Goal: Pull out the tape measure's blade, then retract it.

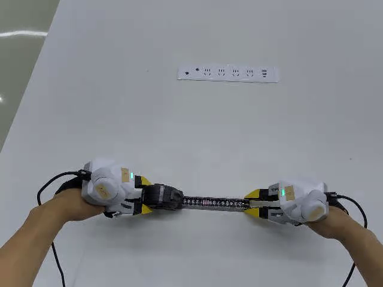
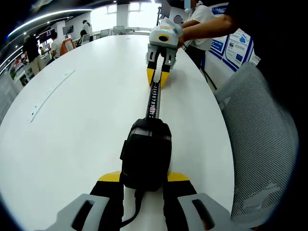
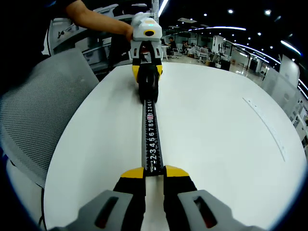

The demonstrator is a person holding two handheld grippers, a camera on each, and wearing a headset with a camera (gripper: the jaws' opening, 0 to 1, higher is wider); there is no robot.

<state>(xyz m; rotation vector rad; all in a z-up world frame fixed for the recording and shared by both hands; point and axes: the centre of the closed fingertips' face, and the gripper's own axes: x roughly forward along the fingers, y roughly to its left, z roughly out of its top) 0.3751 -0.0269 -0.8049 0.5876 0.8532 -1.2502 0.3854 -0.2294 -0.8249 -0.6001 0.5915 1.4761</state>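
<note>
Head view: left gripper (image 1: 145, 195) is clamped on the tape measure case (image 1: 163, 197), low on the white counter (image 1: 179, 131). Right gripper (image 1: 251, 203) pinches the end of the blade (image 1: 215, 202), with a short length drawn out.
Left gripper view: case sits squarely between the jaws, and the blade runs straight ahead.
Right gripper view: jaws are closed on the blade tip, numbers up, blade flat.
Doing it well: pull level and in line with the case. To retract, probably guide the tip back slowly so it does not snap.
</note>
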